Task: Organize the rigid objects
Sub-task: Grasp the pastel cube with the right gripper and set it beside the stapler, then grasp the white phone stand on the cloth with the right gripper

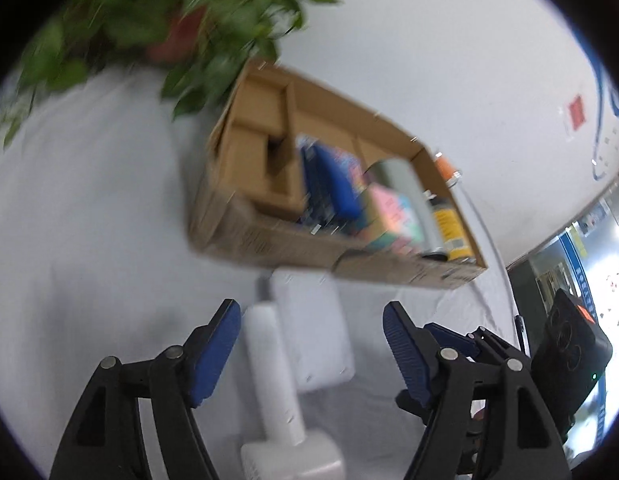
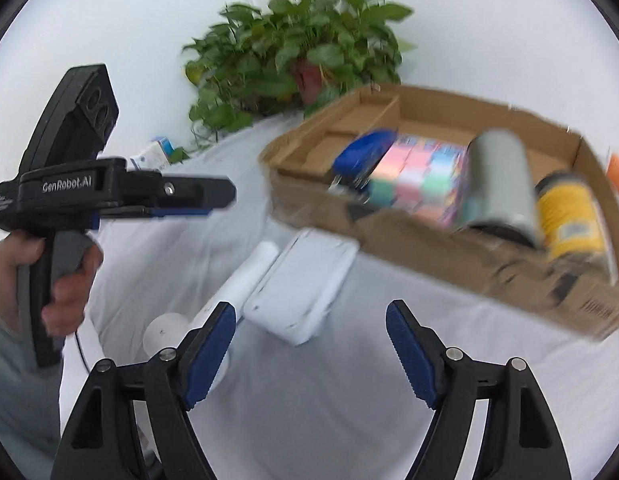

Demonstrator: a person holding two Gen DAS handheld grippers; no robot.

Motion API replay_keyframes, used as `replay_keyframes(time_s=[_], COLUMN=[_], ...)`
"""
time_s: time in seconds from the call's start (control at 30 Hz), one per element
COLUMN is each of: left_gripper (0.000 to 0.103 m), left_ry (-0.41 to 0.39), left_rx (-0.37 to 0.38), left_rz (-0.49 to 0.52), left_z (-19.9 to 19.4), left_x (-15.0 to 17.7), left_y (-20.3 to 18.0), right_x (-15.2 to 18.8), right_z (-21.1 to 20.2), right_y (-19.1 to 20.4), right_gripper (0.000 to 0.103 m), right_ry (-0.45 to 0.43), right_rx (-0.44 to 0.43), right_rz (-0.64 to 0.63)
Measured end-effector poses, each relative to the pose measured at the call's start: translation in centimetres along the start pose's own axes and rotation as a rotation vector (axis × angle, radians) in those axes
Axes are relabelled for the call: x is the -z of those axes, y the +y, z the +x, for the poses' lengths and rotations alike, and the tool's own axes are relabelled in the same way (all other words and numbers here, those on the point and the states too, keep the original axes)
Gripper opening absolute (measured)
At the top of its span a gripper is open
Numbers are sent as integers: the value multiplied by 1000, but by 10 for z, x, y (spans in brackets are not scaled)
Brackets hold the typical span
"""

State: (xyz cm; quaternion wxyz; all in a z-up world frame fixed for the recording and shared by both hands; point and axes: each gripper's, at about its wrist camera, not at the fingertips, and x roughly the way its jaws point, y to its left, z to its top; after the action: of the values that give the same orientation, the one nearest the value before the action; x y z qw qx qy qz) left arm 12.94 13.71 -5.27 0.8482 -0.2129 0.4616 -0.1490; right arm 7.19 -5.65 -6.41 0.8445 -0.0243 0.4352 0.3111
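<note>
On the white-covered bench [image 2: 349, 400], near its far edge, a shallow cardboard box [image 2: 449, 264] sits smeared by motion blur, so the labels on what it holds cannot be read. Inside lie a blue stapler [image 2: 363, 152], a pastel-coloured cube [image 2: 421, 176], a grey can [image 2: 499, 180] and a yellow-labelled bottle [image 2: 569, 216]; the can and bottle lie on their sides, long axes running from the box's near wall toward its far wall. The box's left part is bare cardboard dividers. Just in front of the box, a white power bank [image 2: 305, 284] lies flat, its long axis slanting toward the box, and touching or just beside it a white handheld fan [image 2: 245, 276] lies parallel; its head is cut off by the picture edge in the left wrist view. A potted plant [image 2: 301, 48] stands at the far corner. The left claw [image 1: 311, 354] is spread wide and empty above the fan and power bank. The right claw [image 2: 311, 354] is likewise wide apart, holding nothing.
</note>
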Motion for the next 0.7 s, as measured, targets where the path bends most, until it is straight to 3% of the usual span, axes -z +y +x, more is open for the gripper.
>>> replay_keyframes(time_s=[0.2, 0.37, 0.57, 0.7], left_gripper=[71, 71, 71, 71], left_ry=[-4, -81, -110, -102], left_rx=[-19, -136, -134, -105], left_rz=[-30, -30, -38, -23], left_z=[4, -10, -23, -23], left_x=[25, 33, 36, 38], left_y=[10, 18, 20, 11], right_x=[1, -7, -10, 1], right_z=[57, 83, 92, 71], right_y=[27, 32, 24, 23], right_gripper=[77, 80, 84, 84], right_ry=[120, 158, 166, 151], right_rx=[79, 128, 125, 217], right_rz=[-23, -24, -23, -55])
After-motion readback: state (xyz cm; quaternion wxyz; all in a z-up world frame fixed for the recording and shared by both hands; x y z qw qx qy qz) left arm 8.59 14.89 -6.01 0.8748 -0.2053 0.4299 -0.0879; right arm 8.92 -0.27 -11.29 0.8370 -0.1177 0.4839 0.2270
